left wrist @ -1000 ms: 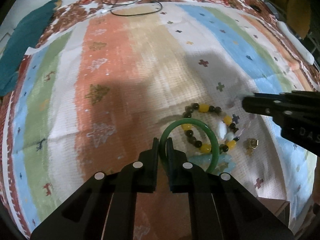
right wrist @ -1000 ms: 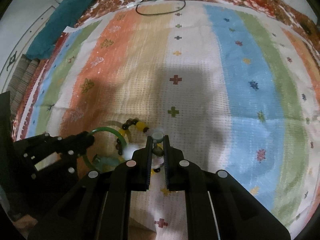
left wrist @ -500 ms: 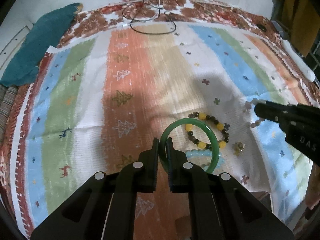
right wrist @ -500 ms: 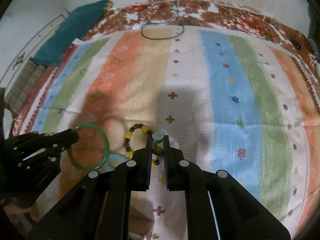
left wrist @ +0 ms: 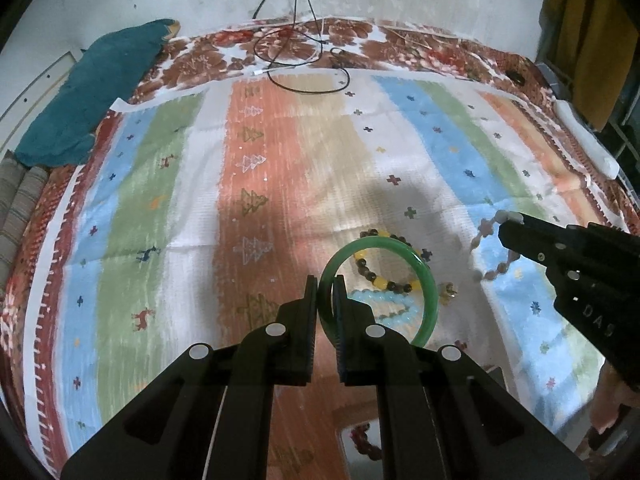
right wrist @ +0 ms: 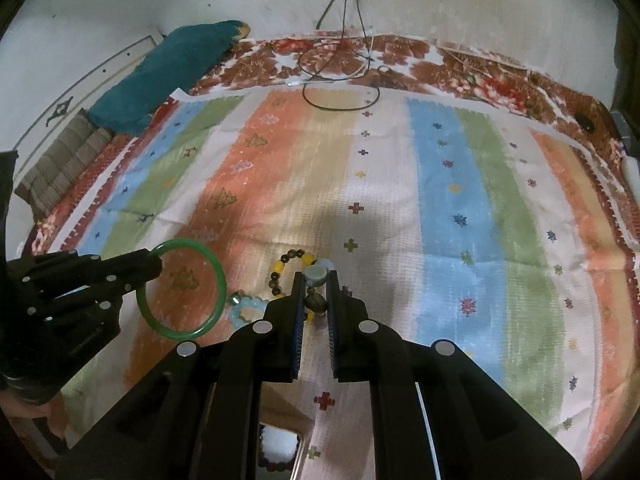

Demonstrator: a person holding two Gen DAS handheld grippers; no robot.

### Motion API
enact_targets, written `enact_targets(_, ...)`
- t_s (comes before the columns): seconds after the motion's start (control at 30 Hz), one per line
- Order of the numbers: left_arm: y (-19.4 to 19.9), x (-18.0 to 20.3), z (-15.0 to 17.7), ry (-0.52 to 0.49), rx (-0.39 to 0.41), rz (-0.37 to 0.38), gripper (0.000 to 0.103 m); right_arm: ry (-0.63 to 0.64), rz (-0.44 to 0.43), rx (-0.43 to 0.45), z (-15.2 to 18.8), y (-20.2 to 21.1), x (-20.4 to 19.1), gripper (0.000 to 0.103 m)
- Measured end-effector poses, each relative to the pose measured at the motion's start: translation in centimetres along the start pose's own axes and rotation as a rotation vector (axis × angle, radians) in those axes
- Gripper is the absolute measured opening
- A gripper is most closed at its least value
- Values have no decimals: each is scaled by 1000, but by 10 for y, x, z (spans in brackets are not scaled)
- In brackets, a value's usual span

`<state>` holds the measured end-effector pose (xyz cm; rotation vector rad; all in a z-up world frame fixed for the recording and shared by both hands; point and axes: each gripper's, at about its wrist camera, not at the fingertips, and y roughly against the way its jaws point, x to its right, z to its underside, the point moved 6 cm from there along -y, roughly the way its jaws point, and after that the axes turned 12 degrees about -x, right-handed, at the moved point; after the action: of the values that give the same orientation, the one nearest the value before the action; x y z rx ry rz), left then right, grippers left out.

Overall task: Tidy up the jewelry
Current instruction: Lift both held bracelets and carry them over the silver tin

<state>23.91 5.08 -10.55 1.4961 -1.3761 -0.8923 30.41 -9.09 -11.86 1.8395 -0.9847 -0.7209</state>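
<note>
Two-handed lift during jewelry sorting. The left gripper (left wrist: 325,294) has its jaws clamped on the rim of the green bangle (left wrist: 430,292), which hangs clear of the striped cloth (left wrist: 256,216) over its orange stripe, toward the near edge. The right gripper (right wrist: 315,294) has its jaws closed on a pale bead strand (left wrist: 486,230); one flat round bead (right wrist: 316,274) and a darker one below it sit between the pads, and in the left view the rest of the strand dangles in a loop beneath the fingertips, off the cloth.

Left lying on the cloth, near the middle of its near edge: a yellow-and-brown bracelet (left wrist: 384,260), a light-blue bracelet (left wrist: 394,306) just beside it, and a small metal charm (left wrist: 448,290) to their right. At the very near edge a box (right wrist: 280,446) shows partly, with what look like beads inside; its full shape is hidden by the gripper bodies.

Step in hand, as judged: both pieces are picked and held aloft, not yet placed. The next move likely calls for carrying each to its place, probably the box, lowering until the piece rests, and only then parting the jaws. The strand swings freely and could snag or trail; the bangle is rigid and smooth, so a pinch on its rim may slip if tilted.
</note>
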Motion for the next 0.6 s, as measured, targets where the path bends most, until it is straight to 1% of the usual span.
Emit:
enact_targets(0.23,18,5,14,4,14,12,7,4,28,28,10,14,-4,11)
enact_targets(0.4,33,8,24,6,41,28,7,4,31,57,17,27,-9,11)
enact_targets(0.6,43,11,37,4,58,25,7,7,26,88,26,42,-14,11)
